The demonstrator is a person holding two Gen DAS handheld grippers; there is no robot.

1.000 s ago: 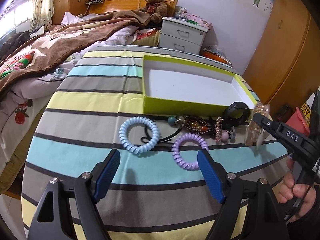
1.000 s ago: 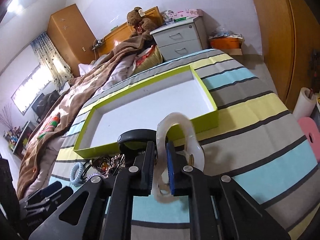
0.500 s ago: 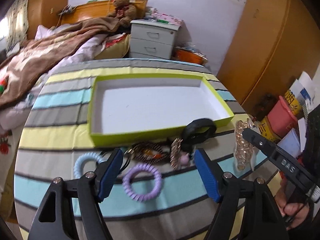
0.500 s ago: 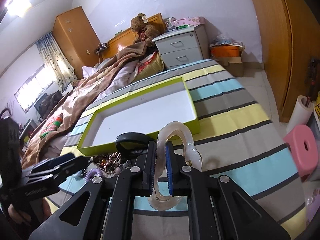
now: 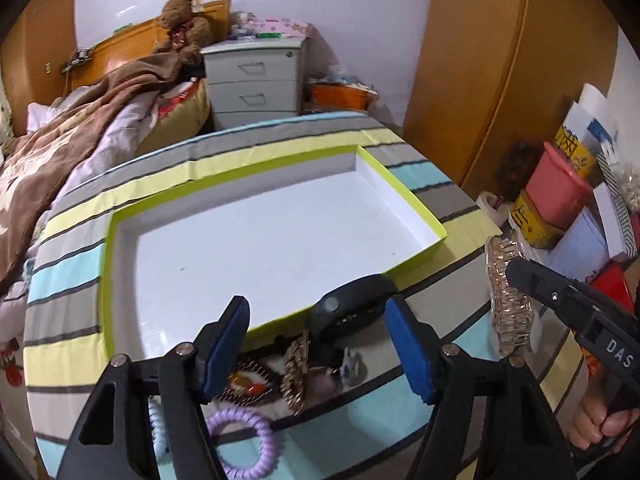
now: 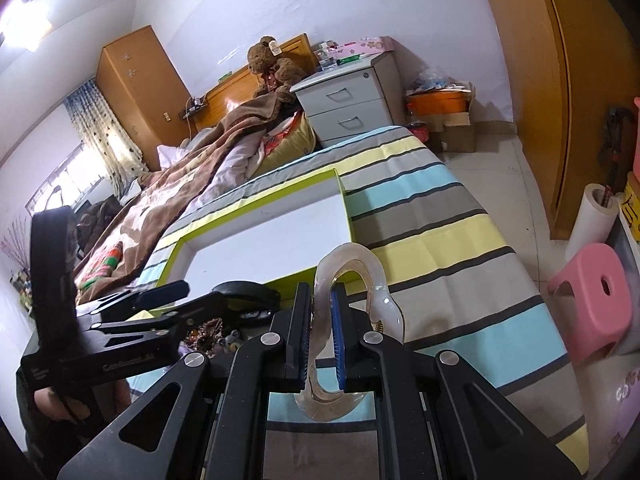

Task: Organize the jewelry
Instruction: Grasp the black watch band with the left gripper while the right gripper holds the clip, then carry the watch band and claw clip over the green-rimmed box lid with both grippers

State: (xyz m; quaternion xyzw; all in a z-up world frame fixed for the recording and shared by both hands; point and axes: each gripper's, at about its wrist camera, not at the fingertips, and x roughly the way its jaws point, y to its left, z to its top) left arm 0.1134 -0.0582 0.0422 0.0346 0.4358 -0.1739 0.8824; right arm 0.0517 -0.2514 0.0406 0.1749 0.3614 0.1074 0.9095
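1. Right wrist view: the right gripper [image 6: 320, 344] pinches a clear hair claw [image 6: 352, 280] by one rigid, slick, brittle-looking arm, above the counter [image 6: 440, 240].
2. The left gripper [image 5: 316, 344], spread and empty, hovers over the tangled jewelry pile [image 5: 296, 372].
3. Beyond sits the green tray [image 5: 424, 216], holding nothing.

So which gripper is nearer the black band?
Left. The left gripper hangs open right over the black band; the right gripper, shut on the clear clip, is off to its right.
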